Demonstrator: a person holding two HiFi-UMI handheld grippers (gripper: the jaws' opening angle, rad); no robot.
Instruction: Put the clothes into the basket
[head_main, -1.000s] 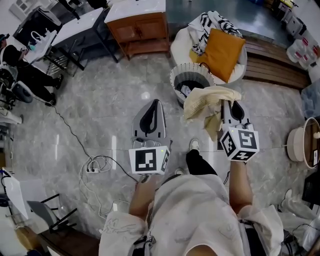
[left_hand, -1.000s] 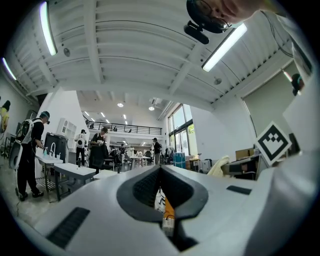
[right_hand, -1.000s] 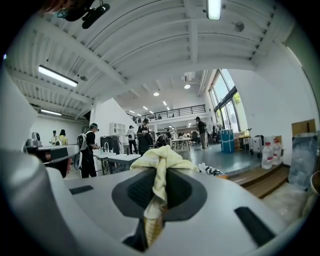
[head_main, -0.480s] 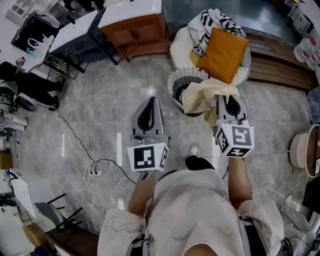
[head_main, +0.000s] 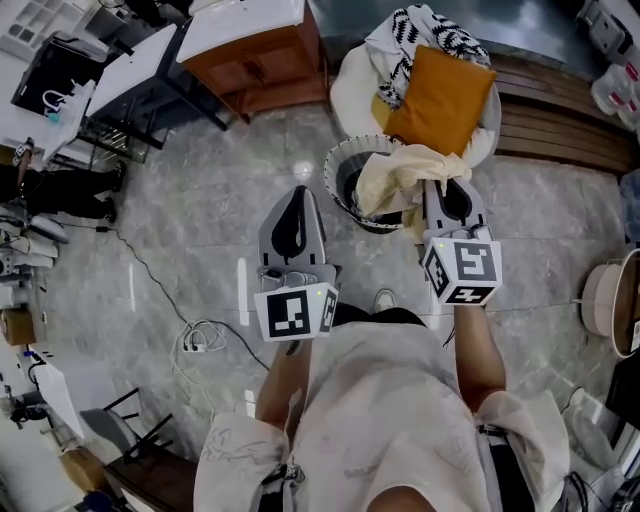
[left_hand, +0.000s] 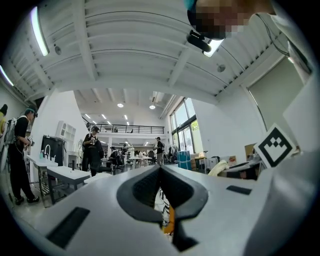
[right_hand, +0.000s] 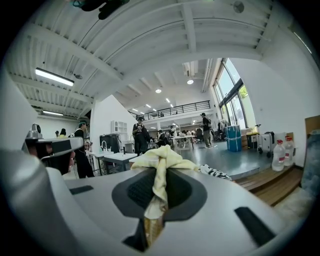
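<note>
In the head view my right gripper (head_main: 441, 188) is shut on a pale yellow cloth (head_main: 398, 175), which hangs bunched over the right side of a round grey-white basket (head_main: 335, 172) with a dark inside. The right gripper view shows the same cloth (right_hand: 159, 161) pinched between the jaws and draped over their tips. My left gripper (head_main: 299, 195) is held level just left of the basket, shut with nothing in it. In the left gripper view its jaws (left_hand: 160, 169) meet at the tip.
Behind the basket is a round white seat with an orange cushion (head_main: 440, 98) and a black-and-white patterned cloth (head_main: 420, 40). A wooden cabinet (head_main: 255, 55) stands at back left, a wooden step (head_main: 560, 125) at right. Cables and a power strip (head_main: 195, 338) lie on the floor at left.
Both grippers have moved forward towards the basket. The yellow cloth, earlier hanging in front of the basket, now hangs over its right rim.
</note>
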